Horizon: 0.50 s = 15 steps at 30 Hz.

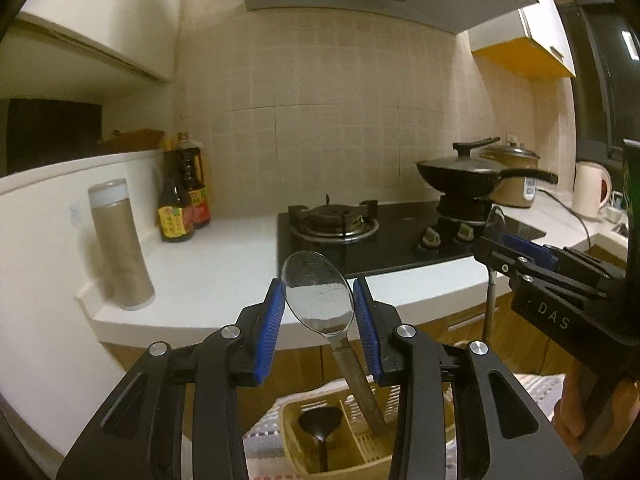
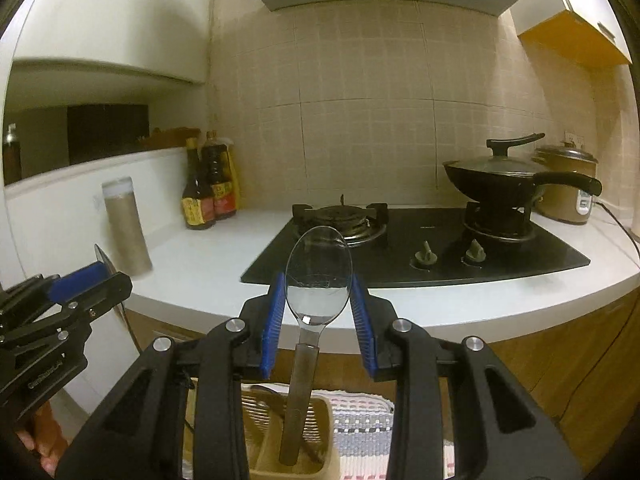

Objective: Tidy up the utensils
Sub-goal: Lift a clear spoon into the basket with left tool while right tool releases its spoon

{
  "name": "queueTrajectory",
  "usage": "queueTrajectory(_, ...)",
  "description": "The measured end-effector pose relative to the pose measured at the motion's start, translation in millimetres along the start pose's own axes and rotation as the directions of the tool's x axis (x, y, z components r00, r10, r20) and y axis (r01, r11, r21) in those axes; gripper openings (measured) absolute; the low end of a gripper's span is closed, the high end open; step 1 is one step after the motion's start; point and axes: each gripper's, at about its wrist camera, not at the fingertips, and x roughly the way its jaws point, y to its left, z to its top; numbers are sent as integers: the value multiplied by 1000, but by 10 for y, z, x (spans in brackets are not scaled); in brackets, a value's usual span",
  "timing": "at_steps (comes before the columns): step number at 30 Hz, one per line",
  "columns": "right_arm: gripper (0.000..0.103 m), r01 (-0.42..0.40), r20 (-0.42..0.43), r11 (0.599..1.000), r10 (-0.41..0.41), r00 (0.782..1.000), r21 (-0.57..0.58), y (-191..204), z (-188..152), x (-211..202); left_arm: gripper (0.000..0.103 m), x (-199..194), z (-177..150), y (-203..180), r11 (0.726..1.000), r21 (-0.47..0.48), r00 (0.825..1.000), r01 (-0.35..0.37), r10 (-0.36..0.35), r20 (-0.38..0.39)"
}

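My left gripper (image 1: 319,298) is shut on the bowl of a steel spoon (image 1: 316,292), bowl up, its handle hanging down into a beige utensil caddy (image 1: 294,432). A black ladle (image 1: 320,422) lies in the caddy's left compartment. My right gripper (image 2: 318,292) is shut on the bowl of a second steel spoon (image 2: 318,280), whose handle hangs down into the caddy (image 2: 320,440). The right gripper also shows at the right of the left wrist view (image 1: 496,240). The left gripper shows at the left of the right wrist view (image 2: 100,270).
A white counter (image 1: 224,268) carries a gas hob (image 1: 360,236), a lidded black wok (image 1: 464,176), a rice cooker (image 1: 516,176), a kettle (image 1: 592,190), sauce bottles (image 1: 180,196) and a tan tumbler (image 1: 118,244). A striped cloth (image 2: 356,424) lies under the caddy.
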Motion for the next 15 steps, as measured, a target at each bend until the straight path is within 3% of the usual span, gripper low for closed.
queueTrajectory(9, 30, -31, -28, 999, 30, 999, -44, 83, -295, 98, 34, 164, -273, -38, 999, 7, 999, 43, -43, -23)
queueTrajectory(15, 31, -95, -94, 995, 92, 991, -22, 59, -343, -24, 38, 81, -313, -48, 996, -5, 994, 93, -93, -49)
